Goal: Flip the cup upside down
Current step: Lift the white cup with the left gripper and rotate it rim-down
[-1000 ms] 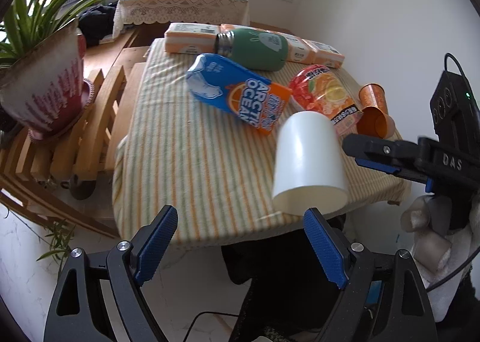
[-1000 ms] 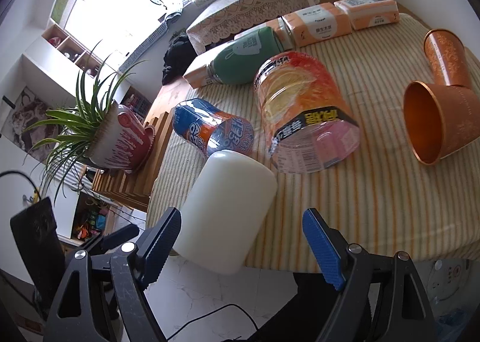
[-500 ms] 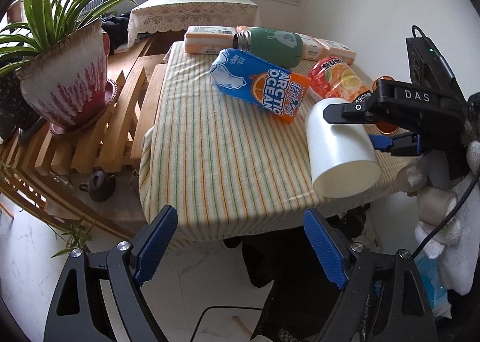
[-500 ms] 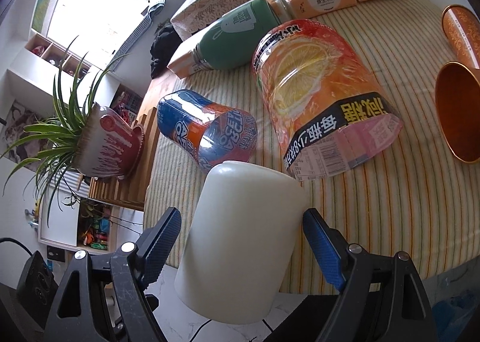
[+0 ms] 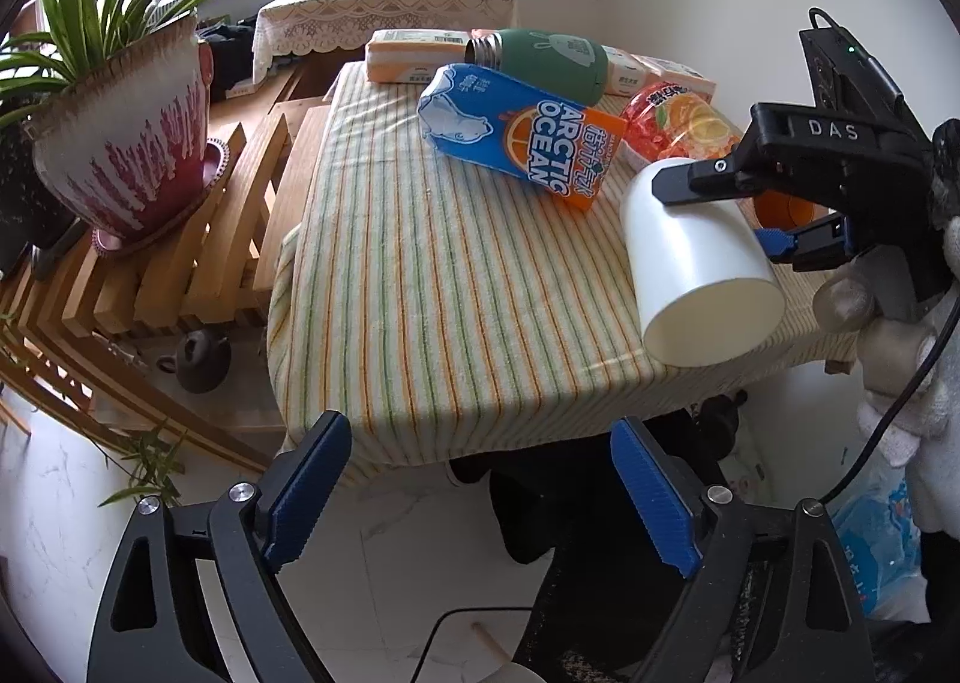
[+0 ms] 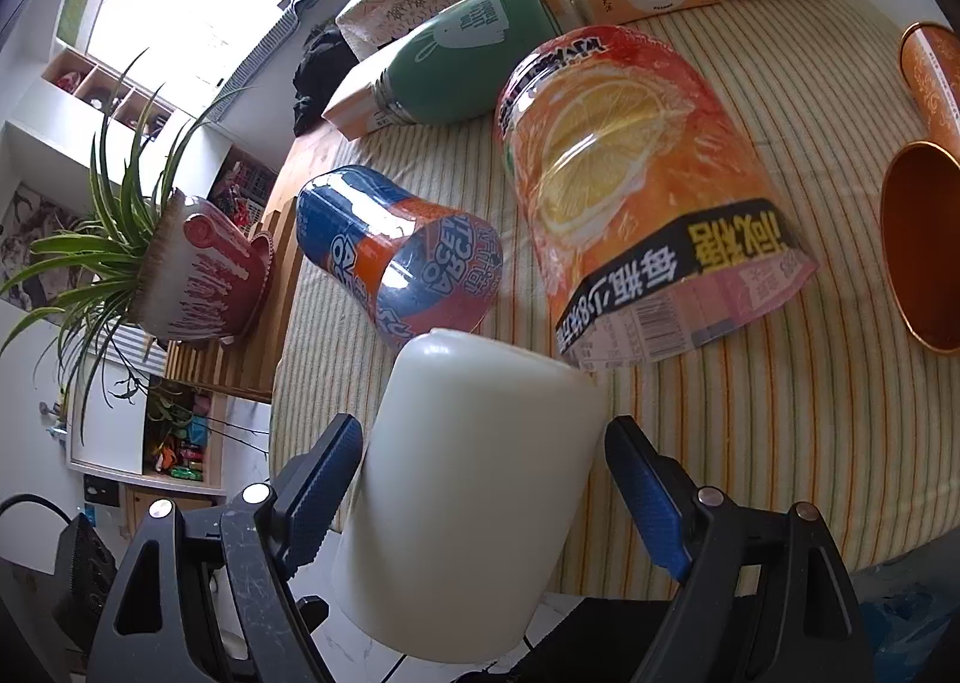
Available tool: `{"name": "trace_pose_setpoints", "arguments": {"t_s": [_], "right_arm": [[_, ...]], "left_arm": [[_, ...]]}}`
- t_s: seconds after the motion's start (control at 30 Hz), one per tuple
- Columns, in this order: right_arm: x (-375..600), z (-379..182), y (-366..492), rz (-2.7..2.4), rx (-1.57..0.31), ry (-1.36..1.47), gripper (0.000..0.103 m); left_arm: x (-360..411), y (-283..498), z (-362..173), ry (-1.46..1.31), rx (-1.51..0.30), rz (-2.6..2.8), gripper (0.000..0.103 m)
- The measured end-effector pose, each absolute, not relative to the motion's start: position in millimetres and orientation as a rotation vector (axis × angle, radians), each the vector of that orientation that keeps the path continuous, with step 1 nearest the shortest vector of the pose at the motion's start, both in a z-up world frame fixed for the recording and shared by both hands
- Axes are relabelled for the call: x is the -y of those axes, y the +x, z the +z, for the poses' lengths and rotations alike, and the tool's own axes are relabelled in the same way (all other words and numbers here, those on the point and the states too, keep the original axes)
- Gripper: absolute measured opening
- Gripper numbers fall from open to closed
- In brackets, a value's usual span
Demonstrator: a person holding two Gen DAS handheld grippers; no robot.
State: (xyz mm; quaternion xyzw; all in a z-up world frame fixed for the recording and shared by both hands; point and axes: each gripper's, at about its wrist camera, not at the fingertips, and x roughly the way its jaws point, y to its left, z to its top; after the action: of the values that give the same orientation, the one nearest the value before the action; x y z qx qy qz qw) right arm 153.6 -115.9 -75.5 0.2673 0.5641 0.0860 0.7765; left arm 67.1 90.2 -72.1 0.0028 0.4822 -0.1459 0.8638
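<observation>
On my right wrist view the cup (image 6: 474, 497) sits between my right gripper (image 6: 483, 479) fingers, at the table's (image 6: 780, 419) near edge. Behind it lie the carton (image 6: 399, 257) on the left and the bottle (image 6: 642, 191) on the right; the flask (image 6: 474, 59) lies farther back.

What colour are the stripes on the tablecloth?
The tablecloth is cream with thin orange and green stripes, clearest in the left wrist view.

Bare striped counter (image 5: 420, 275) left of white cup (image 5: 696, 257): open passage. Behind cup, blue carton (image 5: 522, 137) and orange-label bottle (image 6: 642, 191) block the way. Copper cup (image 6: 918, 245) lies right. Potted plant (image 5: 126, 143) stands off counter, left.
</observation>
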Motion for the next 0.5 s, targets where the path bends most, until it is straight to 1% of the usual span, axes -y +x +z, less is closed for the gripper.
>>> {"name": "trace_pose_setpoints", "arguments": {"t_s": [0.13, 0.37, 0.5], "right_arm": [[118, -76, 155, 0.201, -1.235, 0.592, 0.076], [116, -74, 149, 0.219, -1.226, 0.586, 0.075], [113, -66, 138, 0.24, -1.181, 0.559, 0.075]], "left_arm": [[-93, 68, -78, -0.017, -1.022, -0.304, 0.093], [-98, 70, -85, -0.054, -1.035, -0.296, 0.093], [-101, 70, -86, -0.071, -1.033, -0.295, 0.093]]}}
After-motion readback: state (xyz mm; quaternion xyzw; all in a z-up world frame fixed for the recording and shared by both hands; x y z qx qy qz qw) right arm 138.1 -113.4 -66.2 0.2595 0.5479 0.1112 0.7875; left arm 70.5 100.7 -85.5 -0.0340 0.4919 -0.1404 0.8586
